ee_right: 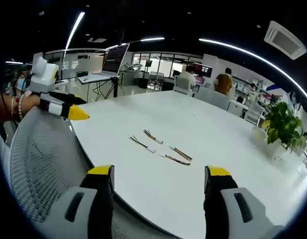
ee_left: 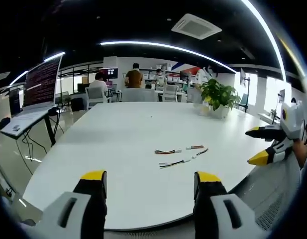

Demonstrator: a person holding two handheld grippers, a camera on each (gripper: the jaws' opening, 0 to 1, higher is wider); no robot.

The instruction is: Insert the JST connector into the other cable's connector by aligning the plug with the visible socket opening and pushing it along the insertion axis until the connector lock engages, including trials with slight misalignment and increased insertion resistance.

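Left gripper [ee_left: 149, 180] and right gripper [ee_right: 161, 175] held spread wide and empty over near table [ee_left: 118, 129] edge, well short of short JST cables [ee_left: 180, 156] lying ahead mid-table, lengths crosswise, neither clearly nearer.

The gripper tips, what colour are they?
Yellow, on black jaws. The left gripper in the left gripper view shows it best.

The large white glossy rounded bench [ee_left: 123, 149] carries short wired connector cables [ee_left: 180, 155] lying loose near its middle (four pieces countable in the right gripper view), and a leafy green potted plant [ee_left: 217, 99] in a white pot stands near its far edge.
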